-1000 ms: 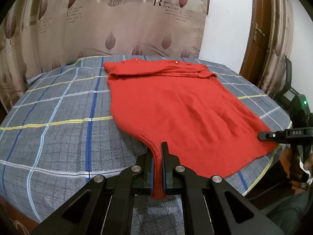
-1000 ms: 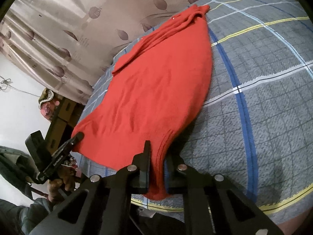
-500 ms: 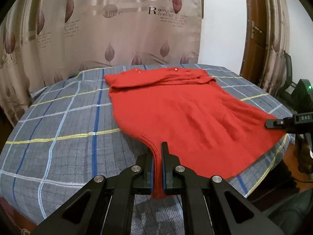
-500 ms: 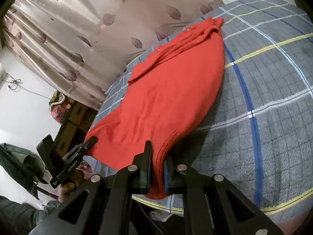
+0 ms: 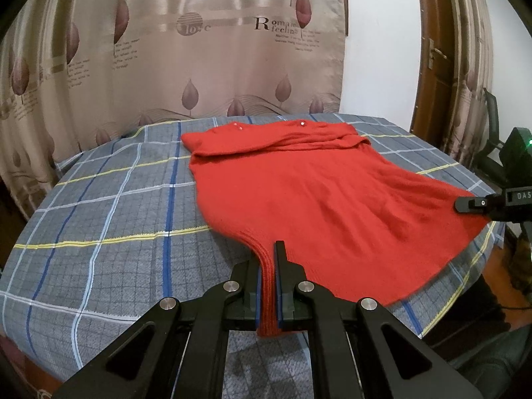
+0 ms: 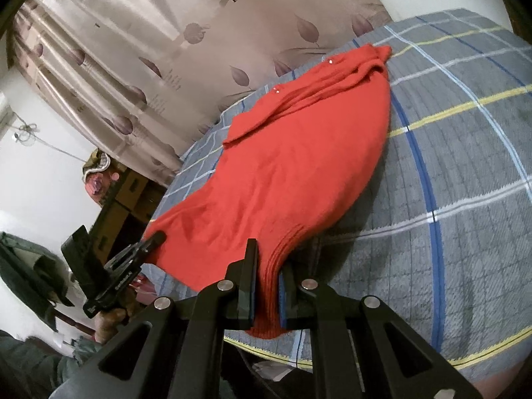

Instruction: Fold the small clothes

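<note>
The red knit garment [image 5: 319, 199] lies spread across the middle of the bed [image 5: 99, 219], its collar end with small studs toward the upper centre of the frame and its ribbed hem nearest me. I hold that hem at both corners: my left gripper [image 5: 266, 286] is clamped on one, my right gripper [image 6: 266, 292] on the other. I judge this the start of the first fold; next I should lift both corners evenly toward the collar, keeping the soft knit taut so it won't bunch.
</note>
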### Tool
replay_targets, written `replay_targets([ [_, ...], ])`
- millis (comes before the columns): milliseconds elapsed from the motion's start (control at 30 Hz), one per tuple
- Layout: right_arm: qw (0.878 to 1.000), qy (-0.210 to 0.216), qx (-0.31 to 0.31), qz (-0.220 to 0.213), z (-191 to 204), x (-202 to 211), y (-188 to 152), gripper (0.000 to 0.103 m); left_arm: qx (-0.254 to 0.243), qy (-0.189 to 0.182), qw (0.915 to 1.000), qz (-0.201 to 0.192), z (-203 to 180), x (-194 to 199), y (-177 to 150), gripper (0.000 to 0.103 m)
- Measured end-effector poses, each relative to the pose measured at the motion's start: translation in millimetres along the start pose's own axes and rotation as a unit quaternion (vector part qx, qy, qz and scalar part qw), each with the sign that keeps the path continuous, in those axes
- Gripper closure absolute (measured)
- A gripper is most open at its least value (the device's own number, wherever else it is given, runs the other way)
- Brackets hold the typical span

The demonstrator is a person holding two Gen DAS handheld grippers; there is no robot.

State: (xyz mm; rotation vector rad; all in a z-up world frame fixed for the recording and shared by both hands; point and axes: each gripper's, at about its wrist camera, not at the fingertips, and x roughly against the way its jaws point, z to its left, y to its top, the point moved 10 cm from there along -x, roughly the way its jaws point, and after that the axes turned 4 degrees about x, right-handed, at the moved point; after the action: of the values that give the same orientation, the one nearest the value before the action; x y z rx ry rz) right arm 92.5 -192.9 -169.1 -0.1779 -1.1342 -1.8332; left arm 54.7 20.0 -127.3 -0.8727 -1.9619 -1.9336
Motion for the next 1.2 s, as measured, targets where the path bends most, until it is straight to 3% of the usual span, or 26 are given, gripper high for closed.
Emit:
replay_targets([
  [600, 0.999, -0.017, 0.039, -0.026, 17.4, 8.9, 35.2, 0.093, 0.043, -0.018, 0.9988, -0.016, 14.8, -1.8, 35.3, 0.097],
  [867, 0.987, -0.09, 0.132, -0.026, 43.9, 5.0, 59.0, 0.093, 0.044, -0.021, 0.9986, -0.021, 16.0, -6.6, 48.2, 0.097],
  [1200, 0.967, -0.163, 0.195, -0.03, 54.6, 0.0, 66.7, 0.093, 0.045, -0.021, 0.9985, -0.021, 14.9, -6.7, 49.0, 0.097],
])
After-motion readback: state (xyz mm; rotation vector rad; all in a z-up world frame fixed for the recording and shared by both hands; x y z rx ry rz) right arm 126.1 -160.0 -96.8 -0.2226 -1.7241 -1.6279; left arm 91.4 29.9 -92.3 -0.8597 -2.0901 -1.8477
